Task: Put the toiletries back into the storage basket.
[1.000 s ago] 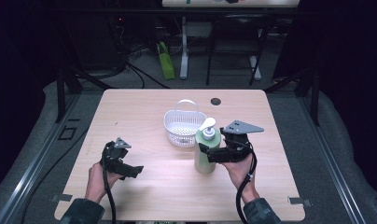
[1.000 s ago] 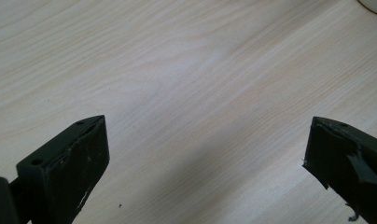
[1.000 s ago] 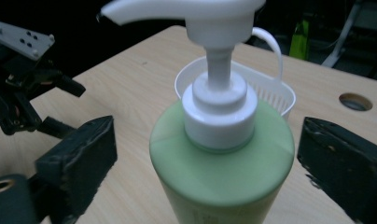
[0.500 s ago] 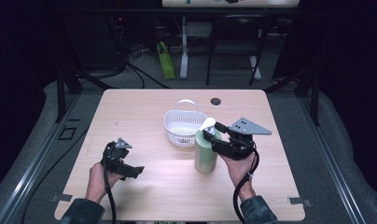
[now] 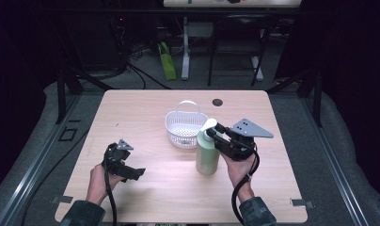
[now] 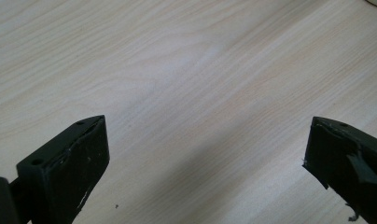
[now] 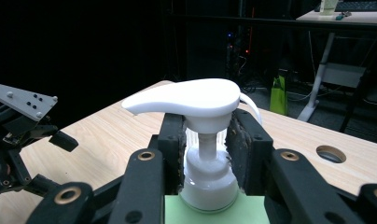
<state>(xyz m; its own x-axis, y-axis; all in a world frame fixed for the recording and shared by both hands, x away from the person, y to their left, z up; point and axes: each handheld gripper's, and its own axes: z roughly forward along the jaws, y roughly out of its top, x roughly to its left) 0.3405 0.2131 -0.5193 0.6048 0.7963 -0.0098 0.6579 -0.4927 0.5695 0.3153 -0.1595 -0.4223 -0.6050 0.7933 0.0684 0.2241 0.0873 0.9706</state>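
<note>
Wooden table (image 5: 146, 113) lies bare under your left gripper (image 5: 131, 172), whose jaws stand wide apart with nothing between them. Mid-table, the green pump bottle (image 5: 207, 155) stands upright just in front of the white basket (image 5: 183, 128). Your right gripper (image 7: 206, 140) has just closed its jaws on the bottle's white neck.

Bright tabletop, dark blurry surroundings

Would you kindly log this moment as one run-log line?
right gripper: jaws just closed on pump bottle neck | left gripper: open over table | basket: behind bottle
</note>
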